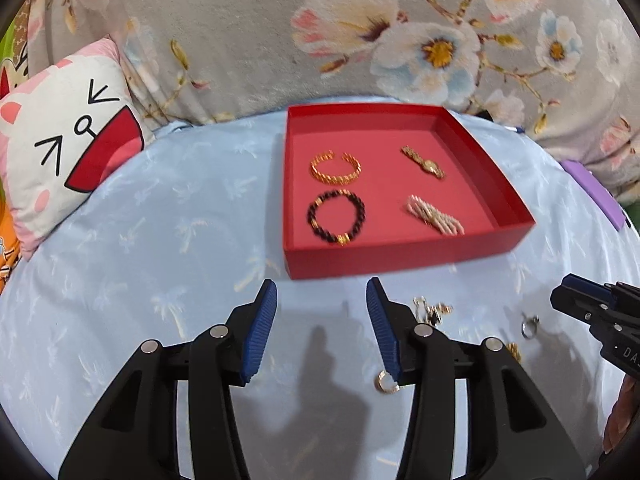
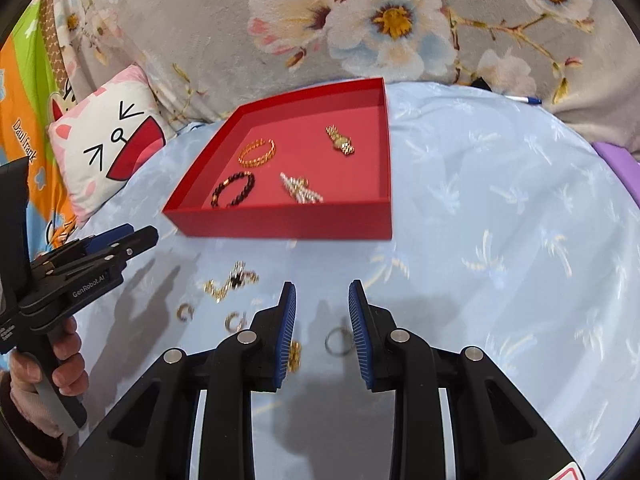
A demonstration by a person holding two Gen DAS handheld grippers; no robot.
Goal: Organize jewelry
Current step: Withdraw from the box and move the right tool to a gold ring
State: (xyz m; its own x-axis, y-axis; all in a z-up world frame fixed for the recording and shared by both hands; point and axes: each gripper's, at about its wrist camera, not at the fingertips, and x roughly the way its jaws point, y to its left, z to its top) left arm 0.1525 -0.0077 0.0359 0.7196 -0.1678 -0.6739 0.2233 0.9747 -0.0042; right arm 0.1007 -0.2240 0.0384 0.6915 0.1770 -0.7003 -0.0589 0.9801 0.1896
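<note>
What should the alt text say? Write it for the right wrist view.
An open right gripper hovers over a silver ring on a pale blue cloth. Beyond it, a red tray holds four pieces of jewelry, and more small pieces lie loose beside the left gripper.

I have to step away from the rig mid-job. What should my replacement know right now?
Left gripper: open, empty, low over the sheet.
Right gripper: open, empty, jaws either side of a silver ring.
Done: red tray holds gold bangle, watch, dark bead bracelet, pearl piece.
Left: on the sheet in front of the tray lie the silver ring, a gold chain tangle, two small gold hoops and another gold piece.
</note>
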